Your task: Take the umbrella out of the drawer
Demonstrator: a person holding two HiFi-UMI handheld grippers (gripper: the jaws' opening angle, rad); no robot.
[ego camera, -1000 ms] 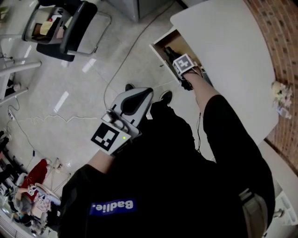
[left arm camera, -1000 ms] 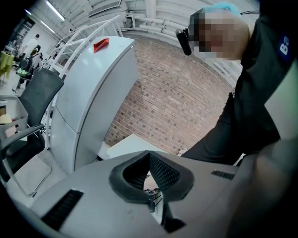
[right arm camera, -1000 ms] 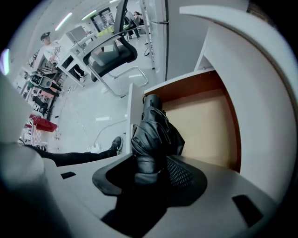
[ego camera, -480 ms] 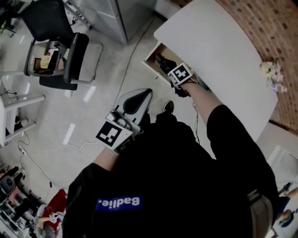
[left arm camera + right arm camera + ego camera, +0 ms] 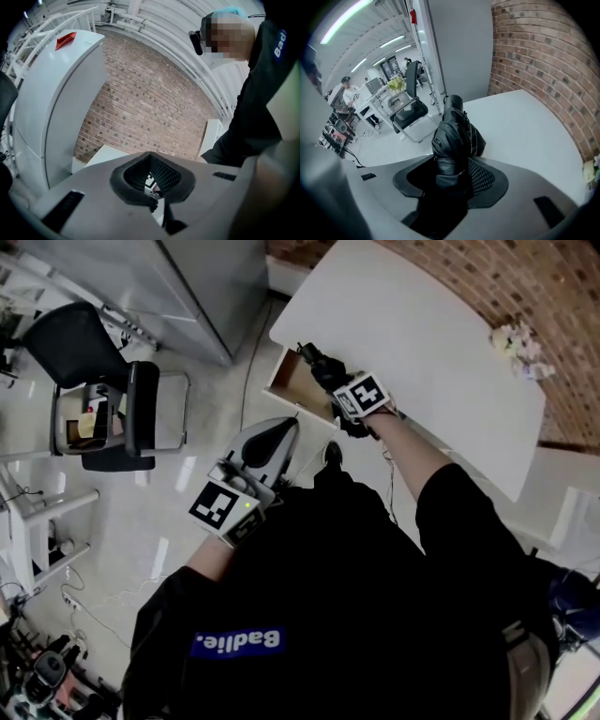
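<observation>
A folded black umbrella [image 5: 317, 365] [image 5: 454, 136] hangs in the air above the open wooden drawer [image 5: 292, 388], at the edge of the white table [image 5: 422, 324]. My right gripper [image 5: 332, 381] [image 5: 451, 165] is shut on the umbrella's lower part and points steeply down; the umbrella's round end sticks out past the jaws. My left gripper [image 5: 265, 444] [image 5: 150, 161] is held level in front of my body, away from the drawer, its pads together with nothing between them. The drawer's inside is mostly hidden by the umbrella and gripper.
A black office chair [image 5: 127, 413] stands on the pale floor at the left. A tall grey cabinet [image 5: 202, 287] [image 5: 51, 103] is by the brick wall [image 5: 441, 268] [image 5: 140, 108]. A small bunch of flowers [image 5: 514, 338] lies on the table's far end. People and desks show behind in the right gripper view.
My right gripper has risen with the umbrella, lifting it up out of the drawer. The left gripper rose a little. The head view has swung toward the table and wall.
</observation>
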